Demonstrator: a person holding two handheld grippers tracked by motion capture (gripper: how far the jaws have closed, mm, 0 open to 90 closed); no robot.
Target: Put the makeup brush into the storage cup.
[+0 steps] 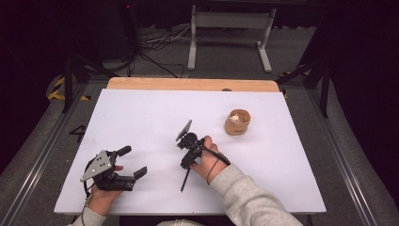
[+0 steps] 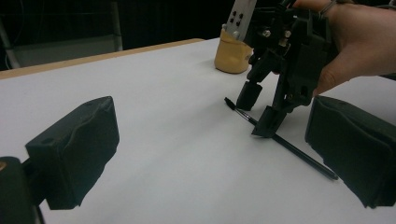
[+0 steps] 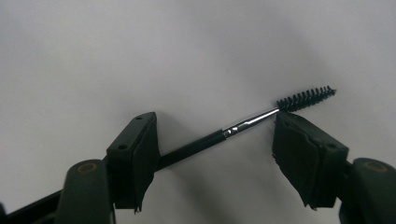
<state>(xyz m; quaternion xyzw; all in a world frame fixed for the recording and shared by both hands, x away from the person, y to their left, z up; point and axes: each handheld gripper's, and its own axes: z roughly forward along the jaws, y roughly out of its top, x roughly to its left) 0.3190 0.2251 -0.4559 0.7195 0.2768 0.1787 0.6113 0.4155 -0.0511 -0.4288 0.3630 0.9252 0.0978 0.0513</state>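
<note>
A thin black spoolie brush [image 1: 185, 180] lies flat on the white table [image 1: 141, 117]; its bristled head [image 3: 306, 98] and shiny ferrule are clear in the right gripper view. My right gripper [image 1: 187, 163] points down at the brush [image 3: 201, 143] and straddles it, one jaw on each side, open [image 3: 218, 140], with a wide gap and no pad pressing the handle. From the left gripper view, the right gripper [image 2: 257, 114] has its tips close to the table over the brush [image 2: 289, 148]. My left gripper [image 1: 132, 161] rests at the table's left front, open [image 2: 212, 140] and holding nothing.
A small tan cup [image 1: 237, 122] with something white inside stands on the table to the right of and beyond the right hand, also seen as the cup [image 2: 231, 56] behind the right gripper. A wooden strip [image 1: 188, 84] borders the far edge.
</note>
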